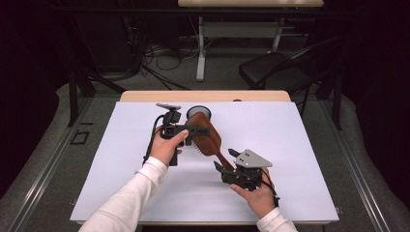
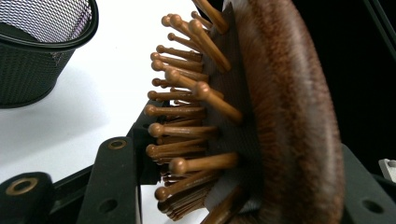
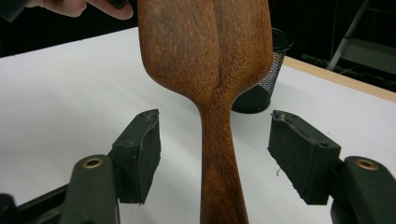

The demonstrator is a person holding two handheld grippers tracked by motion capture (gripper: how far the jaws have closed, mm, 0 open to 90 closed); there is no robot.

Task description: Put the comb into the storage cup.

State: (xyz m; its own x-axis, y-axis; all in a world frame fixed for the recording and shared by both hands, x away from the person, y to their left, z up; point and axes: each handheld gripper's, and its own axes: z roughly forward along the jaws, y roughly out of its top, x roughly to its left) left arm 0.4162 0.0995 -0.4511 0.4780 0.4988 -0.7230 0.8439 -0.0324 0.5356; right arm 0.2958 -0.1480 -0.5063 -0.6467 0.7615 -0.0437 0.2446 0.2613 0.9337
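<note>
The stiff, light-looking wooden hairbrush [image 1: 205,137] sits pinched across its head by the left gripper [image 1: 196,131], while the right gripper [image 1: 226,162], at its five o'clock, has jaws spread around the smooth handle, likely the best hold.

Dim room. Grey carpeted floor [image 1: 169,84] with loose cables [image 1: 162,53]. White-covered work table [image 1: 300,145], wooden edge at the far side. Beyond: second table [image 1: 241,29] on white legs, black chair [image 1: 280,67] beside it.

You have a black mesh cup [image 1: 200,112] standing on the white table [image 1: 300,145], and beyond it a dark chair [image 1: 275,70].
</note>
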